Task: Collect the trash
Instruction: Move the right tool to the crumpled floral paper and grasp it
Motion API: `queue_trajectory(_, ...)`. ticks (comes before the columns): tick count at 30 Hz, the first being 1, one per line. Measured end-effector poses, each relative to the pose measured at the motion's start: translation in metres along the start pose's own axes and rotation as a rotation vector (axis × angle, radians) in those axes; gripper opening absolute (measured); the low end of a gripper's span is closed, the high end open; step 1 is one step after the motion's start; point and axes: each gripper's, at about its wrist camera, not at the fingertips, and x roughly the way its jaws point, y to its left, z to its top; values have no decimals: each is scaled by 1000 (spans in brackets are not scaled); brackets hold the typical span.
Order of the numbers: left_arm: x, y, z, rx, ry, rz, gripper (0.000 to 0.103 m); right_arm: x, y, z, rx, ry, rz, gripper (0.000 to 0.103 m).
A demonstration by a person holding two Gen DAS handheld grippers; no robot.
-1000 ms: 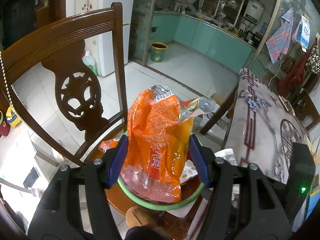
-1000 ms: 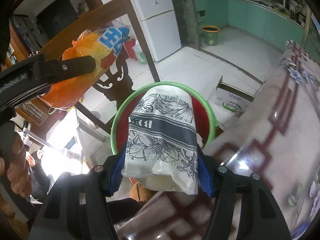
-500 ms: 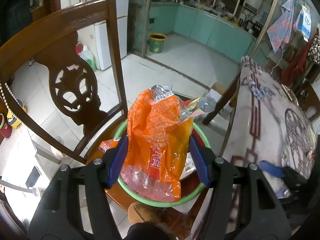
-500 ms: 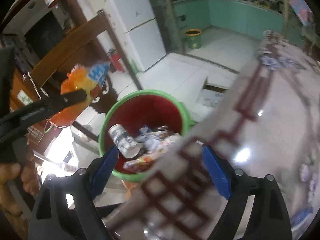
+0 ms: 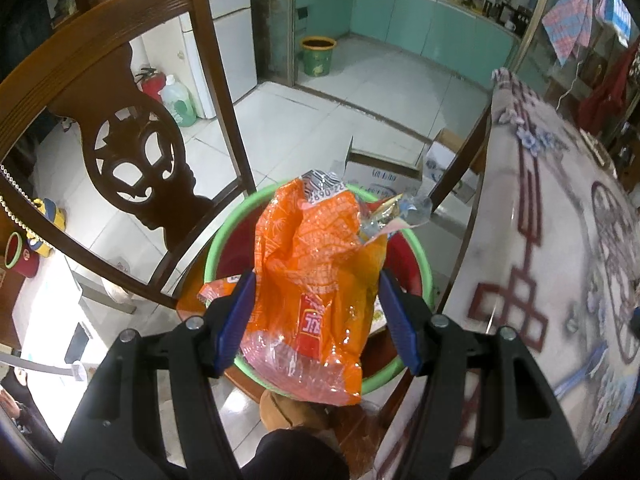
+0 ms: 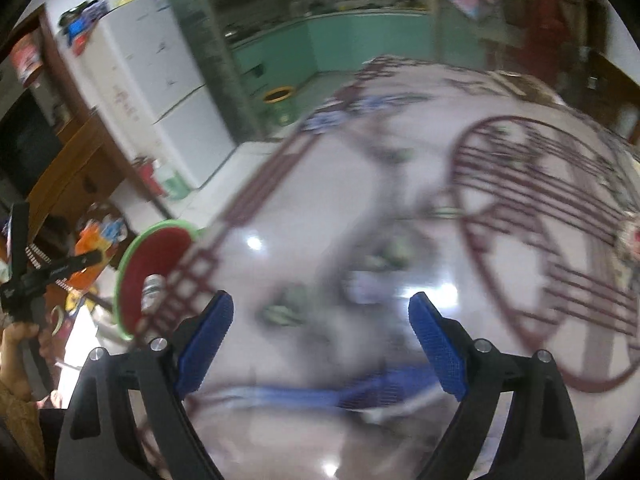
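Note:
My left gripper (image 5: 316, 312) is shut on an orange plastic snack bag (image 5: 320, 280) and holds it above a red bin with a green rim (image 5: 224, 240) that stands on a chair seat. The bin (image 6: 152, 256) with a can (image 6: 150, 288) inside also shows in the right wrist view, at the table's left edge, with the orange bag (image 6: 96, 240) beyond it. My right gripper (image 6: 320, 336) is open and empty above the patterned table top (image 6: 360, 220). That view is blurred by motion.
A dark wooden chair back (image 5: 120, 120) rises left of the bin. The patterned table (image 5: 560, 240) fills the right. A cardboard box (image 5: 384, 176) lies on the tiled floor behind the bin. A green bucket (image 5: 318, 56) and a fridge (image 5: 224, 32) stand farther back.
My right gripper let go of the printed paper bag over the bin, opened, and swung right over the table. My left gripper moved over the bin with the orange bag.

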Motion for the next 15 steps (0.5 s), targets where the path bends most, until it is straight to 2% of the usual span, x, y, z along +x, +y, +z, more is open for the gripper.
queue_trajectory(7,16,-12,-13,32,61,13,60,-22,-89,-5,83,-11,-155,87)
queue_trajectory(10,18,-18,-12,35,64,17,60,-39,-136,-1,134,-54,-243,87)
queue_trajectory(12,19,-21,-12,35,67,12,60,-50,-181,5,233,-109,-328,94)
queue_trajectory(15,22,-24,-11,30,77,0,60,-55,-245,14,374,-139,-427,95)
